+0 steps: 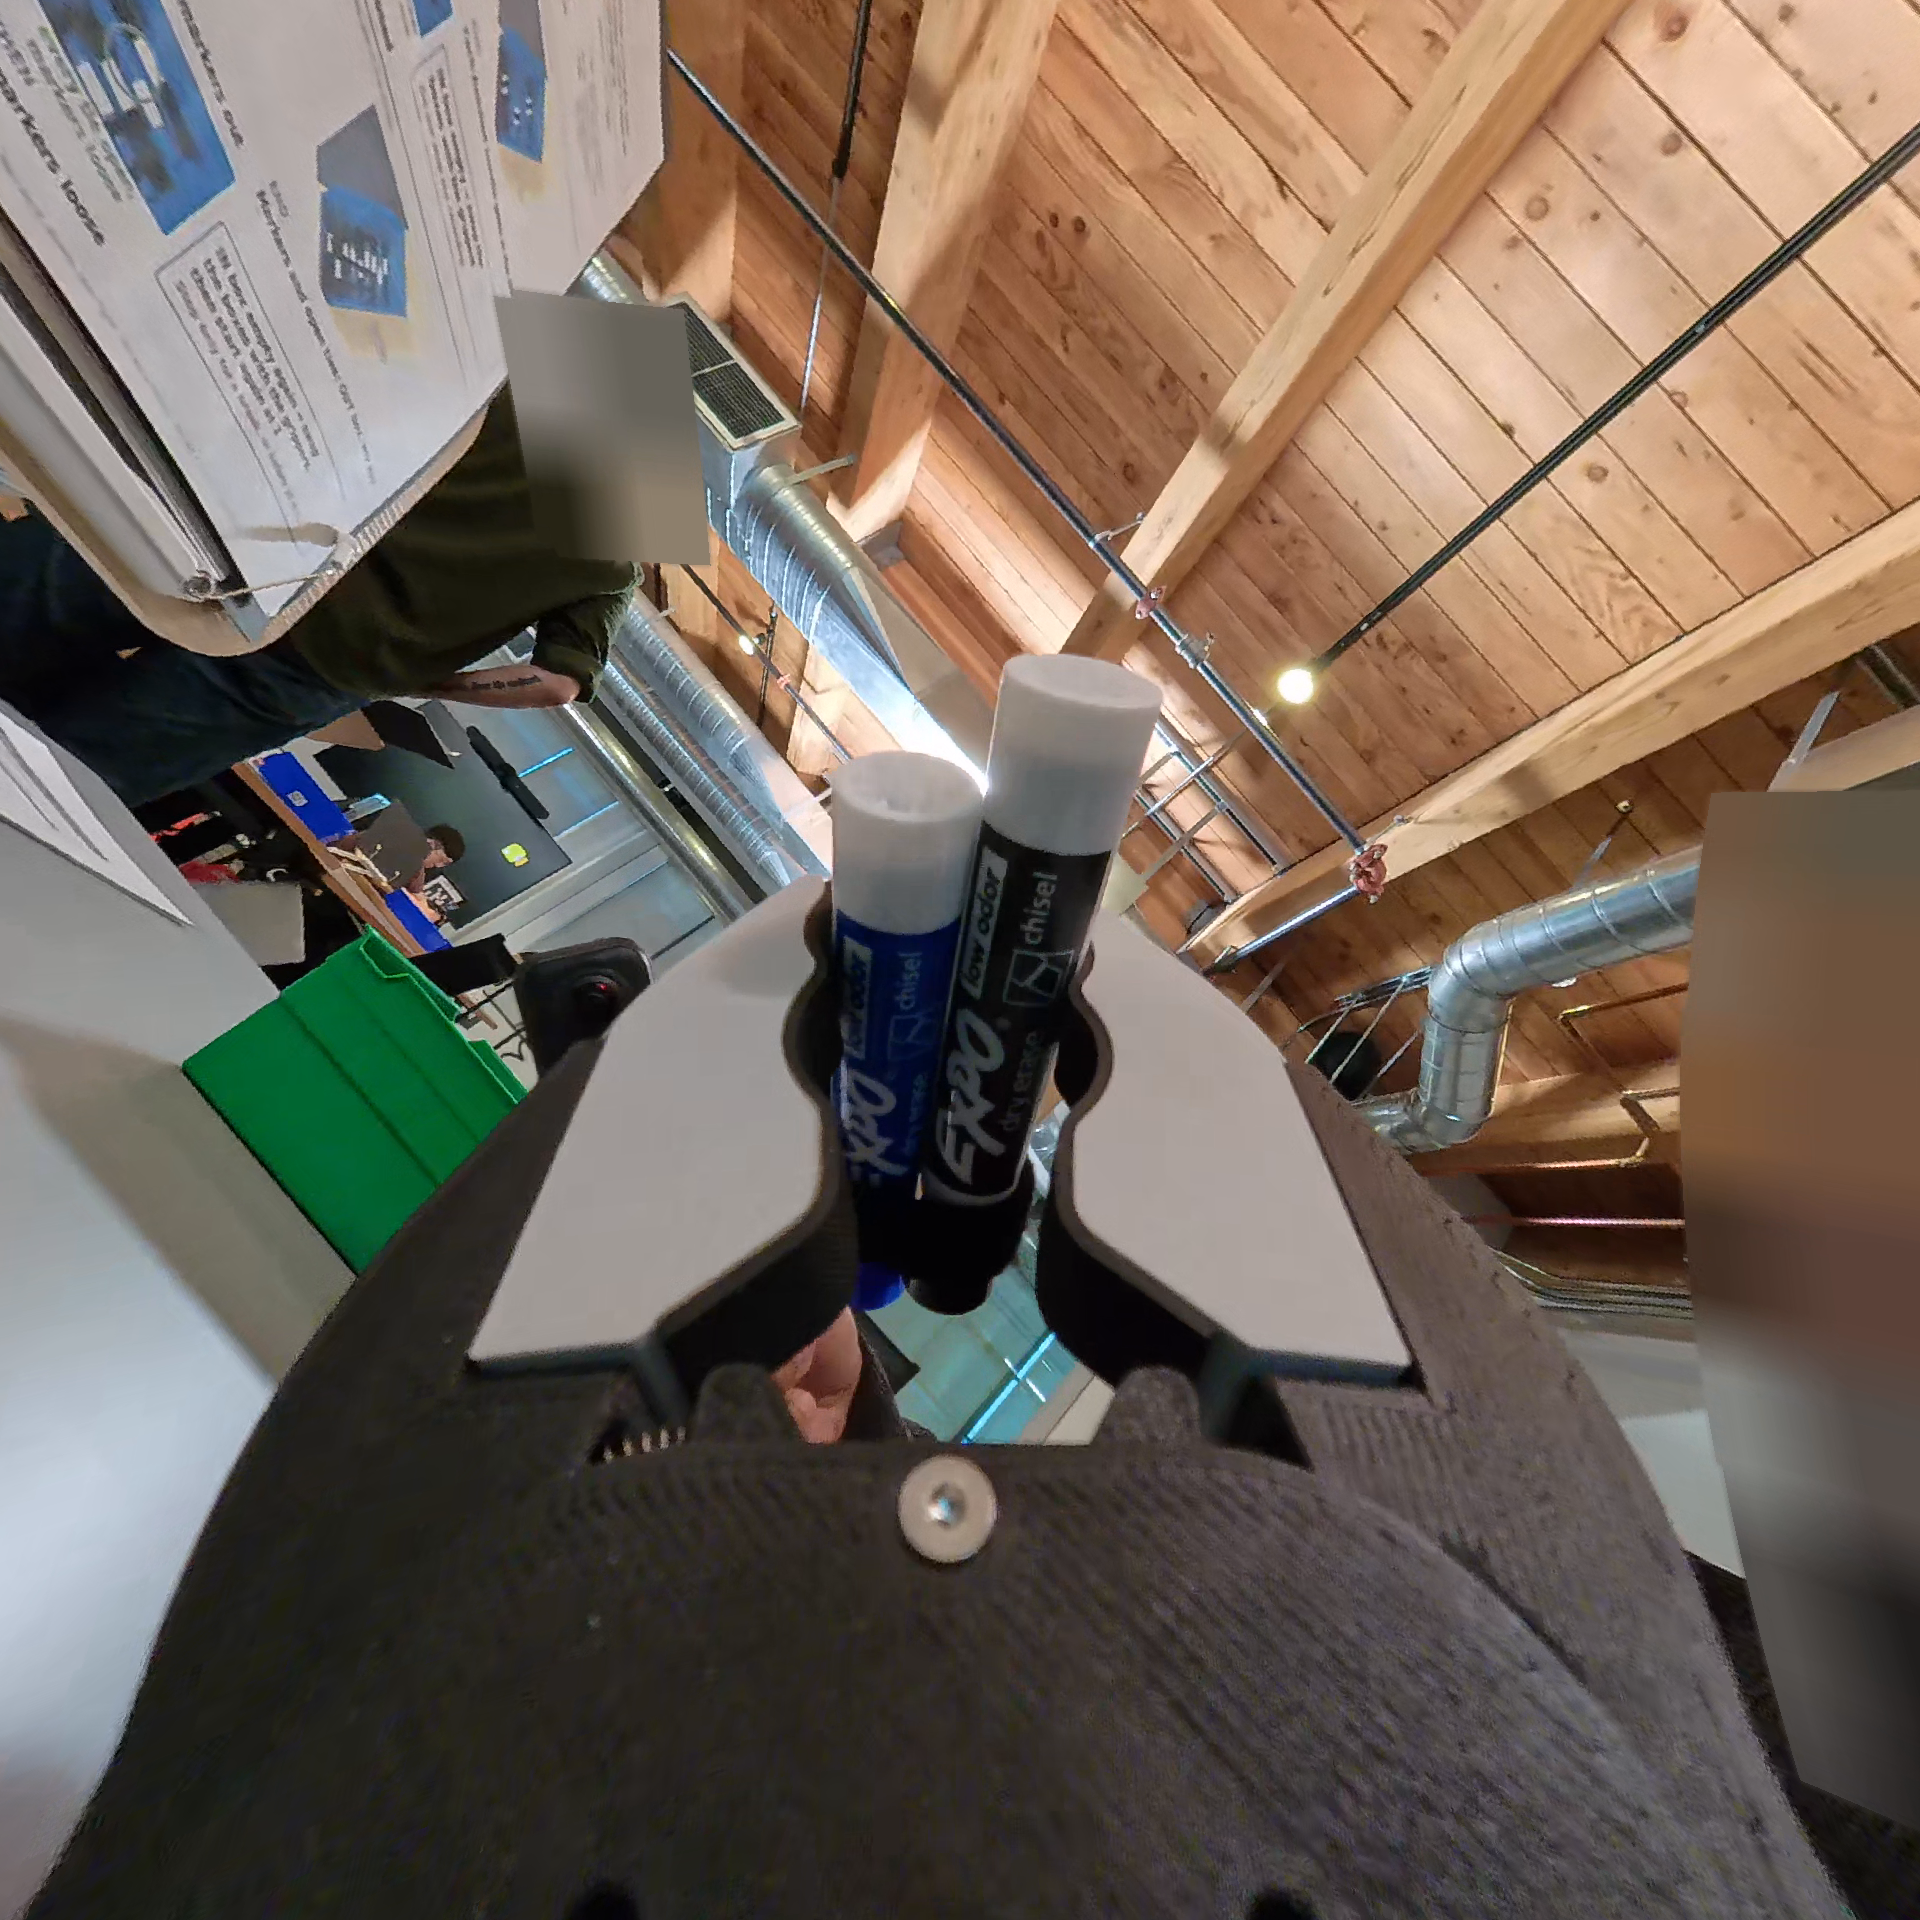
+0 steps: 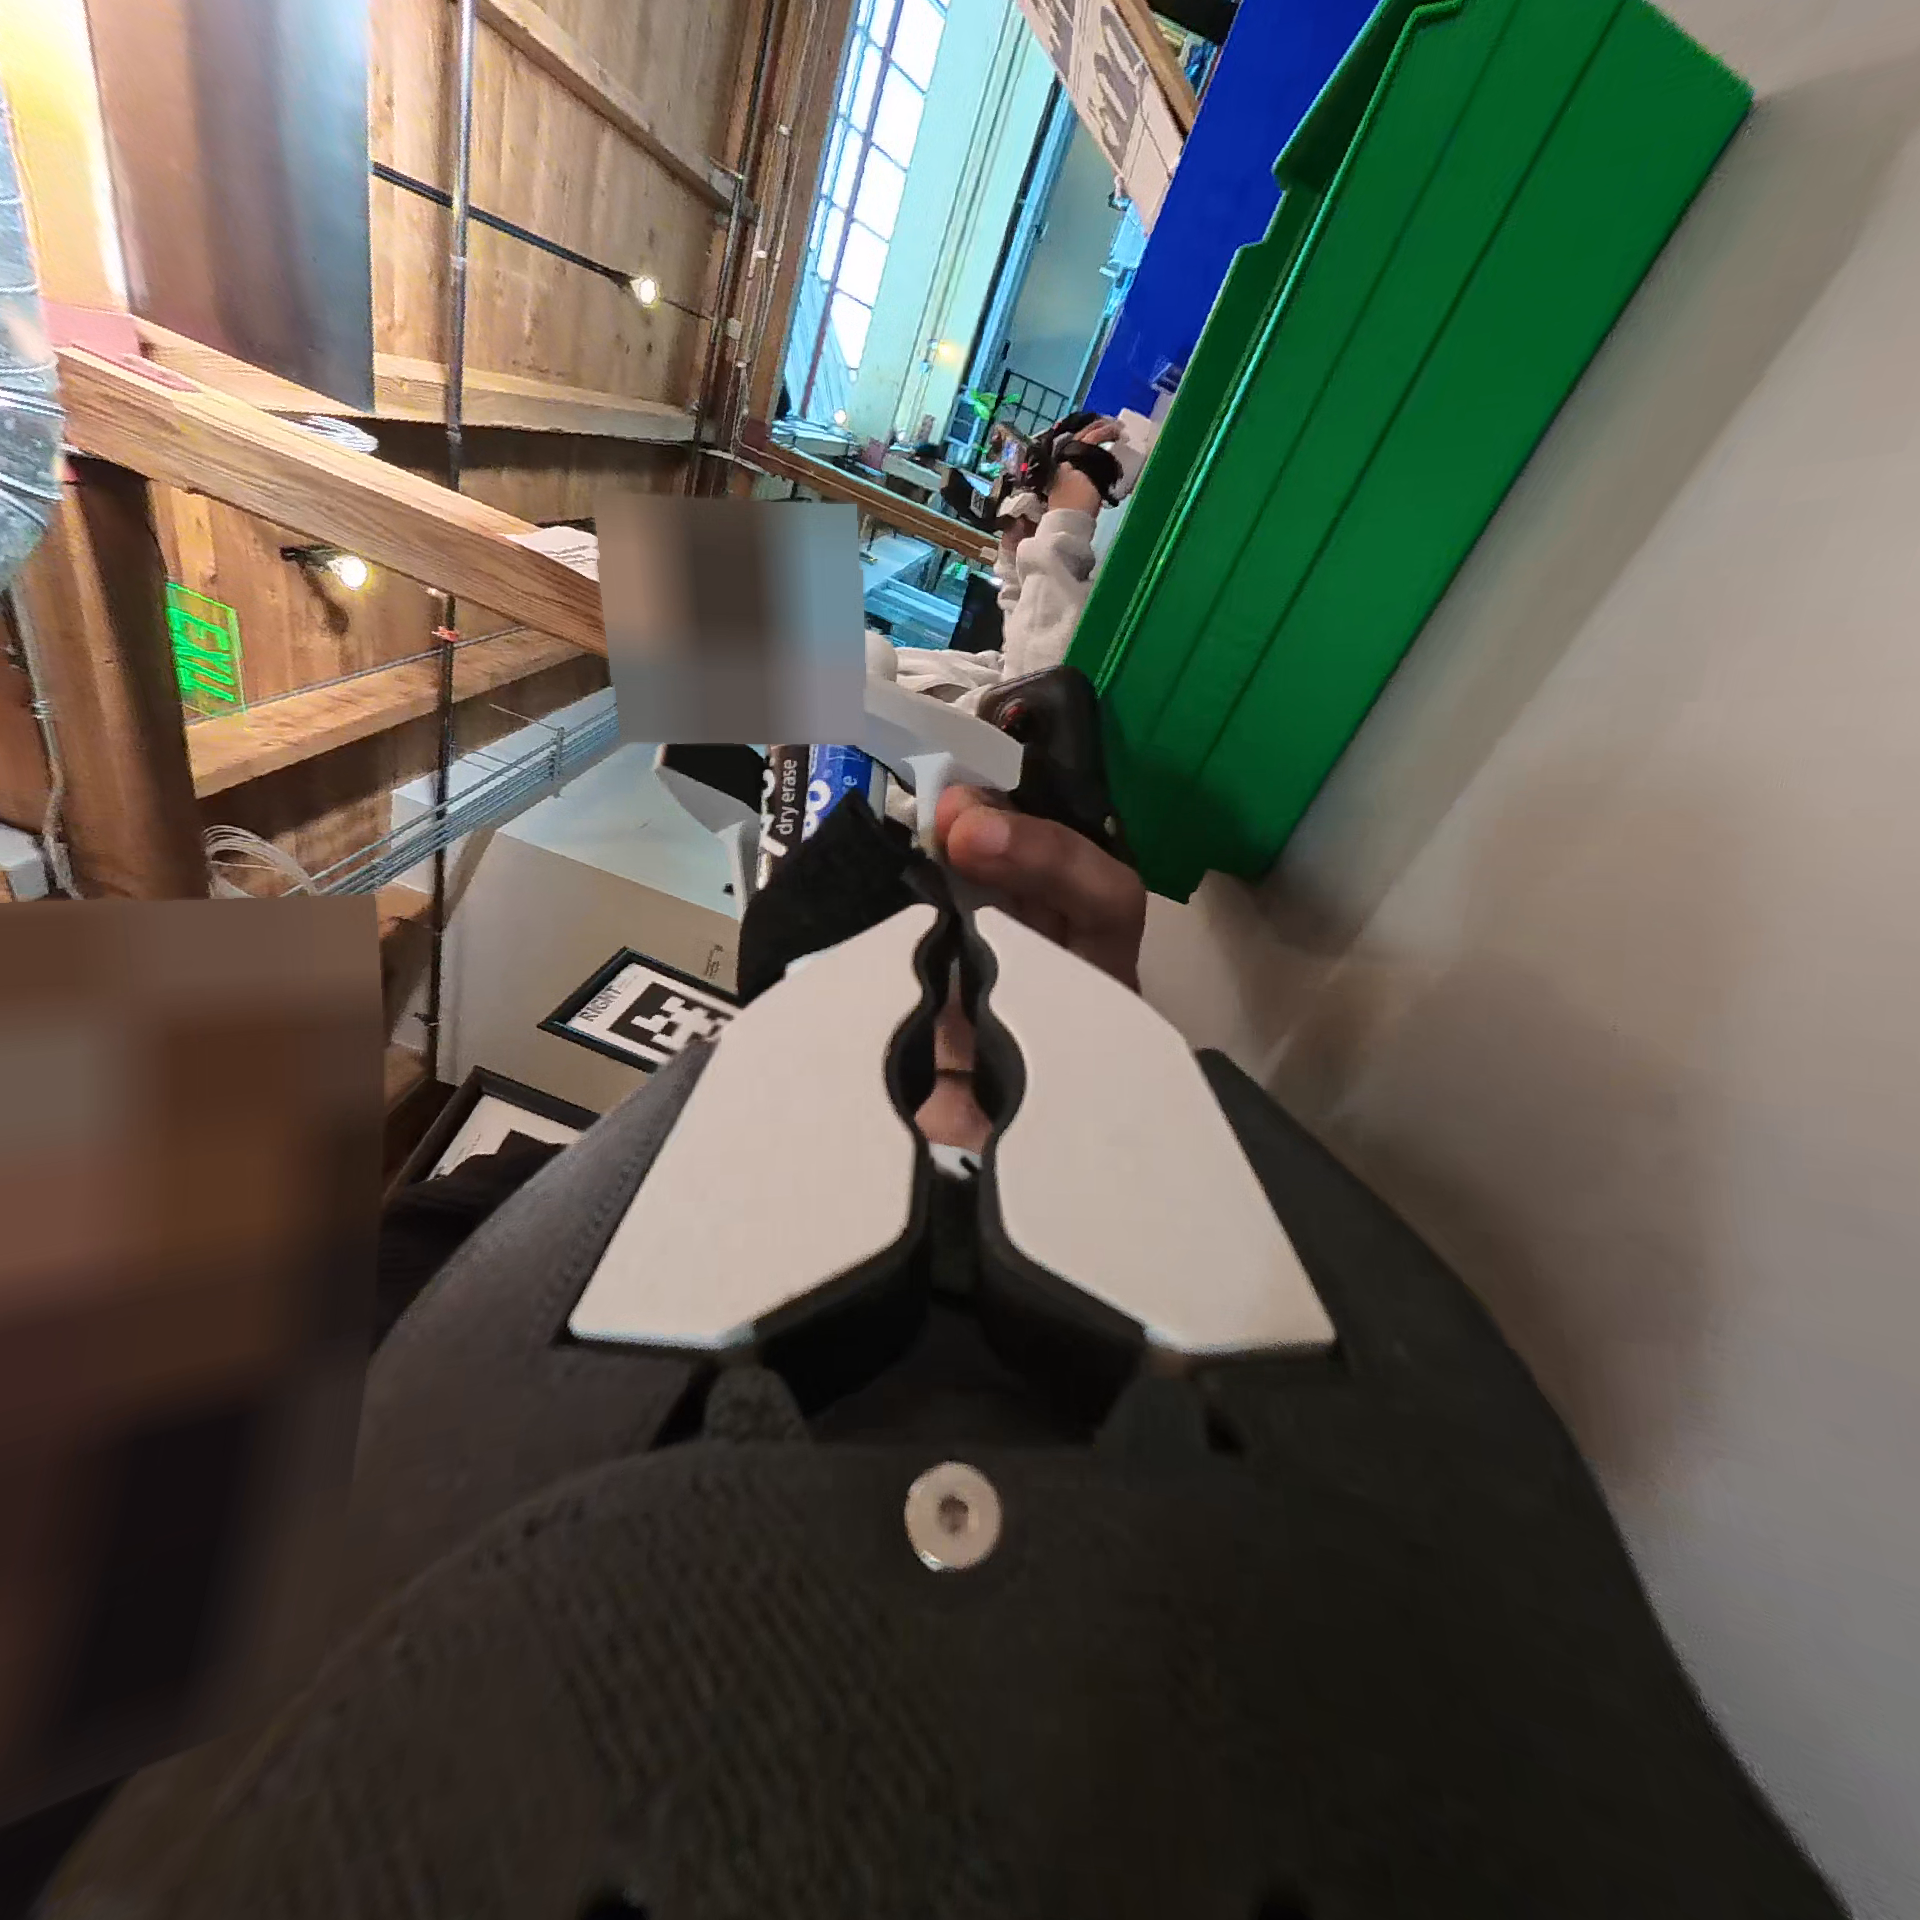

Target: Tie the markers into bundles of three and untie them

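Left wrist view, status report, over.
Left tool shut on blue marker and black marker. Right tool shut, empty. Green bin beside.

green bin (image 2: 1455, 436) and a hand (image 2: 1039, 883) crowd the right hand-held gripper (image 2: 961, 925); open room leftward.

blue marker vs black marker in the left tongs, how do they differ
The blue marker has a blue barrel; the black marker has a black one. In the left wrist view the black marker's white end reaches farther past the left tongs than the blue marker's. Both are clamped side by side between the tongs, white ends pointing toward the wooden ceiling, with the same label style.
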Tool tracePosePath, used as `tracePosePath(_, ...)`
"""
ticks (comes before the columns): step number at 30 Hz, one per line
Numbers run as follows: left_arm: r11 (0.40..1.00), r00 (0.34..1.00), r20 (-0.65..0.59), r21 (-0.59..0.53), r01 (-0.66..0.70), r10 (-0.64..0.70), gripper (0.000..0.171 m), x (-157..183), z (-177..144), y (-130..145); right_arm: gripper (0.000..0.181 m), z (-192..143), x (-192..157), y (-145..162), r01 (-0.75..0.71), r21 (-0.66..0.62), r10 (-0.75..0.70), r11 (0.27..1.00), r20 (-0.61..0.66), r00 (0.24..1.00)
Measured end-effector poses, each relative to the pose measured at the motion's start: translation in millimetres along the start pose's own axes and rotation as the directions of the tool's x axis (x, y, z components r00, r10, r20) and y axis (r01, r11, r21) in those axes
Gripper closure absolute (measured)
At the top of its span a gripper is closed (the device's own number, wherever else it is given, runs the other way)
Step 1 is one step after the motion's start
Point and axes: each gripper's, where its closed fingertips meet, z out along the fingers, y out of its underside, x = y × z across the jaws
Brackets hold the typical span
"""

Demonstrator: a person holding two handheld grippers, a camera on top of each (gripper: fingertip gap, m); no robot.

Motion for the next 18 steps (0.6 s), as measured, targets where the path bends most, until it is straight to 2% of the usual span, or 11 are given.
tracePosePath(2,1.0,1.0,0.005,-0.01,0.007,-0.007,0.131,-1,0,2,0.18,0,6,1,0.059,-0.008,-0.06,0.998,-0.073,0.996)
tracePosePath(3,1.0,1.0,0.013,-0.012,0.006,-0.006,0.131,-3,0,2,0.18,0,11,0,0.135,-0.018,-0.136,0.991,-0.153,0.979)
tracePosePath(6,1.0,1.0,0.013,-0.01,0.003,-0.003,0.131,-3,-1,1,0.18,1,11,-2,0.357,-0.096,-0.368,0.929,-0.338,0.866)
tracePosePath(7,1.0,1.0,0.003,-0.004,0.005,-0.005,0.131,-1,0,0,0.18,2,8,-2,0.396,-0.111,-0.409,0.911,-0.362,0.838)
tracePosePath(10,1.0,1.0,0.01,-0.005,-0.014,0.014,0.131,1,0,-2,0.18,2,7,-3,0.404,-0.107,-0.414,0.908,-0.364,0.834)
tracePosePath(13,1.0,0.999,0.034,-0.005,-0.025,0.025,0.13,-5,-2,0,0.18,2,16,-1,0.438,-0.143,-0.458,0.887,-0.39,0.799)
tracePosePath(14,1.0,1.0,0.013,0.001,-0.019,0.019,0.13,-1,-1,-2,0.18,4,12,-1,0.41,-0.105,-0.419,0.906,-0.358,0.834)
tracePosePath(16,1.0,1.0,-0.015,0.011,-0.012,0.012,0.132,7,0,-7,0.18,3,-4,-8,0.224,0.046,-0.212,0.974,-0.183,0.96)
tracePosePath(17,1.0,0.999,-0.004,-0.002,-0.031,0.031,0.131,6,0,-7,0.18,-1,-5,-12,0.134,0.088,-0.124,0.987,-0.11,0.986)
tracePosePath(18,0.999,0.999,0.018,-0.003,-0.052,0.052,0.13,4,0,-7,0.181,-3,1,-13,0.117,0.098,-0.106,0.988,-0.109,0.988)
